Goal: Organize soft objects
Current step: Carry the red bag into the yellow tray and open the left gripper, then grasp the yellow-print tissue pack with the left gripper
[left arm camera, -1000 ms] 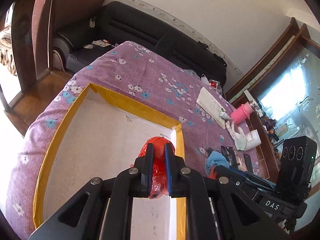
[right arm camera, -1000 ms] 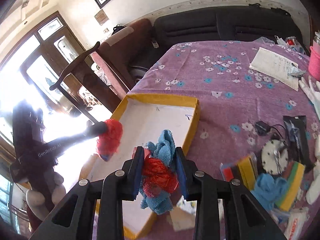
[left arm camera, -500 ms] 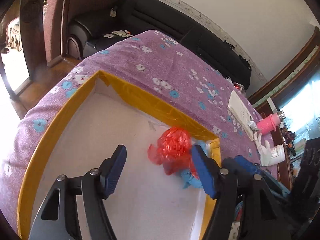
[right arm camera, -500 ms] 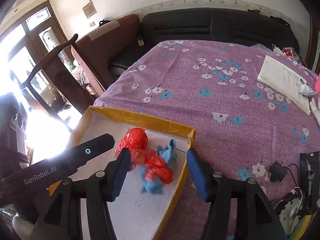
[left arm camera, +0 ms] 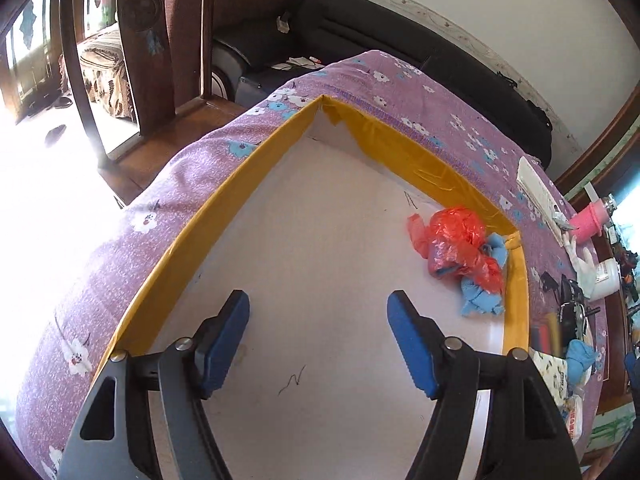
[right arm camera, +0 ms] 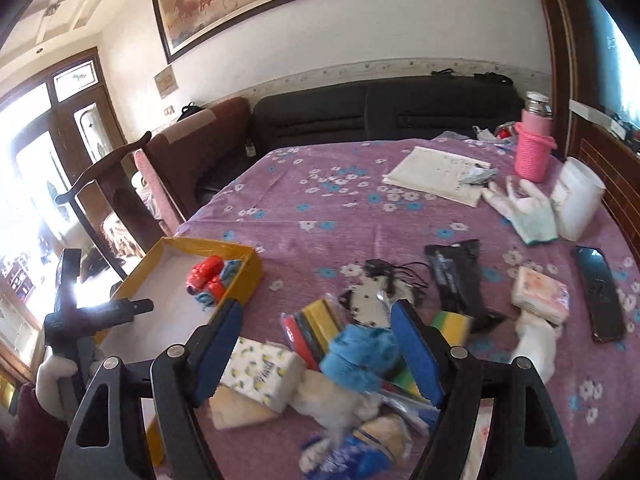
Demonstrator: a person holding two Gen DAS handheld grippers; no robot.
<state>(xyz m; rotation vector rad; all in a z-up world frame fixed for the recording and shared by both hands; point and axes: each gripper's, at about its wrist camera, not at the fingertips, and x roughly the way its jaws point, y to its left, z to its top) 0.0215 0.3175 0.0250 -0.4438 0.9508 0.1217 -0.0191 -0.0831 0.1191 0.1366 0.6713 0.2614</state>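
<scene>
A yellow-rimmed white box (left arm camera: 400, 148) (right arm camera: 248, 270) lies on the purple flowered bed. In its far right corner lie a red plastic bag (left arm camera: 456, 236) (right arm camera: 206, 272) and a blue cloth with red plastic (left arm camera: 482, 292). My left gripper (left arm camera: 318, 340) is open and empty over the box's white floor. My right gripper (right arm camera: 316, 350) is open and empty above a blue fluffy cloth (right arm camera: 360, 356) in a pile of soft things at the bed's near edge.
In the pile lie a lemon-print tissue pack (right arm camera: 264, 372), coloured sponges (right arm camera: 316, 328) and white cloth (right arm camera: 340, 400). Farther off are a white glove (right arm camera: 524, 208), pink bottle (right arm camera: 534, 152), papers (right arm camera: 436, 174), phone (right arm camera: 600, 292), tissue pack (right arm camera: 540, 294). A wooden chair (left arm camera: 140, 40) stands left.
Both grippers have opened and dropped their red and blue bundles into the box corner. The left has pulled back over the box. The right has swung away to the pile on the bed.
</scene>
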